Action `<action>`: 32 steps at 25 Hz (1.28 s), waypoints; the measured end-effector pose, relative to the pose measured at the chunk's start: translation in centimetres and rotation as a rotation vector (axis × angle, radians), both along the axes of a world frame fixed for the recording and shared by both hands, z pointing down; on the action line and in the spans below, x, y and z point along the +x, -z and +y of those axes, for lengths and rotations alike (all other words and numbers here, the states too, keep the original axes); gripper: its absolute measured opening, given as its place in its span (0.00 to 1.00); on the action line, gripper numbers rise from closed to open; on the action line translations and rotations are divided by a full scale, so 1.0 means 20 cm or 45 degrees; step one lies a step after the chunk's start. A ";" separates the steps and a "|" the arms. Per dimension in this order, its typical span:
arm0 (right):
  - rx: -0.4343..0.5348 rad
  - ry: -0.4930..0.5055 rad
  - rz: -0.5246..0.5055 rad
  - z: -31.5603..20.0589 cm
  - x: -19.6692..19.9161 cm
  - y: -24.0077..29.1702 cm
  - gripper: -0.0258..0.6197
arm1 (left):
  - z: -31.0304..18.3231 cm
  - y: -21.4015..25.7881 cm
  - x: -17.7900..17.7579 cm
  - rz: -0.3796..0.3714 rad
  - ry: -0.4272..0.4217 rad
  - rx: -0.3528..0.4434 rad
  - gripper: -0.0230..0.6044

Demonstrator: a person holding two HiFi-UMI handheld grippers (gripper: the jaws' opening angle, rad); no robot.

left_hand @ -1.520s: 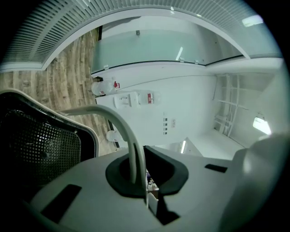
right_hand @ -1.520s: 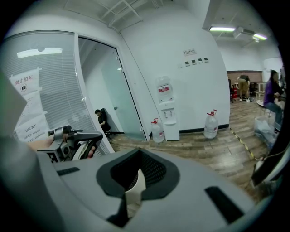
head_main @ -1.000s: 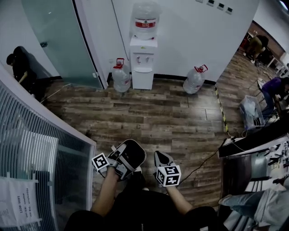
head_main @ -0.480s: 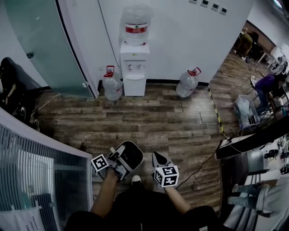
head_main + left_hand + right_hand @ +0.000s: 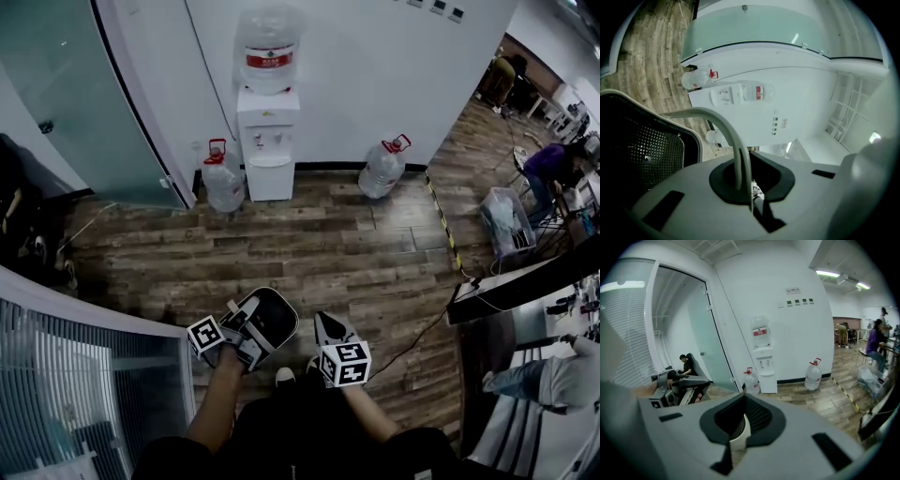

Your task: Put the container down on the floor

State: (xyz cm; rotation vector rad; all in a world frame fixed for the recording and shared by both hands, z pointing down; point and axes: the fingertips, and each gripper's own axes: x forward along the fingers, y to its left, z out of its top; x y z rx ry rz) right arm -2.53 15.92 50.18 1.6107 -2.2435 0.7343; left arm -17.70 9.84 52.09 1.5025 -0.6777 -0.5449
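The container [image 5: 267,322] is a black mesh basket with a pale rim, carried above the wooden floor [image 5: 337,248] in front of my body. My left gripper [image 5: 242,339] is shut on its pale rim at the near left side. In the left gripper view the curved rim [image 5: 736,140] runs into the shut jaws of the left gripper [image 5: 749,190], with black mesh [image 5: 647,150] to the left. My right gripper [image 5: 325,330] sits at the container's right side. In the right gripper view a strip of pale rim [image 5: 739,430] and mesh [image 5: 757,416] sits between the jaws of the right gripper [image 5: 739,439].
A white water dispenser [image 5: 269,122] stands against the far wall, with a water jug [image 5: 223,178] to its left and another [image 5: 382,167] to its right. A glass door [image 5: 56,103] is at left. Striped tape [image 5: 441,225], a desk [image 5: 525,281] and people lie to the right.
The whole view has advanced toward the water dispenser, which now looks larger and further left. Both grippers and the container keep their places in front of my body.
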 end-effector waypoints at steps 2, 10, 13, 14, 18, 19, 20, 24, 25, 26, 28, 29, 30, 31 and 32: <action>-0.002 0.003 -0.001 -0.04 0.00 0.00 0.05 | -0.03 0.00 0.02 -0.007 -0.010 -0.007 0.06; -0.016 0.047 -0.022 -0.31 0.06 -0.05 0.05 | -0.27 -0.09 0.11 -0.022 0.000 -0.046 0.06; -0.019 0.076 -0.028 -0.48 0.09 -0.06 0.05 | -0.40 -0.10 0.15 -0.015 0.026 -0.050 0.06; -0.021 0.088 -0.028 -0.54 0.10 -0.06 0.05 | -0.45 -0.10 0.17 -0.014 0.036 -0.048 0.06; -0.018 0.148 -0.026 -0.73 0.15 -0.04 0.05 | -0.62 -0.07 0.23 -0.009 0.084 -0.047 0.06; -0.019 0.162 -0.024 -0.77 0.17 -0.04 0.05 | -0.67 -0.07 0.24 -0.021 0.094 -0.043 0.06; -0.021 0.173 -0.024 -0.82 0.19 -0.04 0.05 | -0.71 -0.08 0.25 -0.037 0.102 -0.042 0.06; -0.035 0.202 -0.038 -1.00 0.28 -0.04 0.05 | -0.88 -0.04 0.32 -0.031 0.137 -0.039 0.06; -0.035 0.209 -0.041 -1.05 0.30 -0.04 0.05 | -0.92 -0.03 0.34 -0.030 0.144 -0.039 0.06; -0.035 0.217 -0.045 -1.09 0.32 -0.03 0.05 | -0.96 -0.02 0.35 -0.038 0.149 -0.040 0.06; -0.035 0.230 -0.052 -1.16 0.35 -0.04 0.05 | -1.03 -0.04 0.36 -0.062 0.156 -0.042 0.06; -0.036 0.236 -0.055 -1.19 0.37 -0.04 0.05 | -1.06 -0.04 0.37 -0.065 0.160 -0.042 0.06; -0.036 0.241 -0.056 -1.22 0.38 -0.04 0.05 | -1.10 -0.03 0.39 -0.062 0.166 -0.040 0.06; -0.036 0.247 -0.057 -1.25 0.40 -0.04 0.05 | -1.12 -0.03 0.40 -0.059 0.173 -0.037 0.06; -0.036 0.255 -0.057 -1.28 0.43 -0.04 0.05 | -1.15 -0.02 0.42 -0.060 0.181 -0.036 0.06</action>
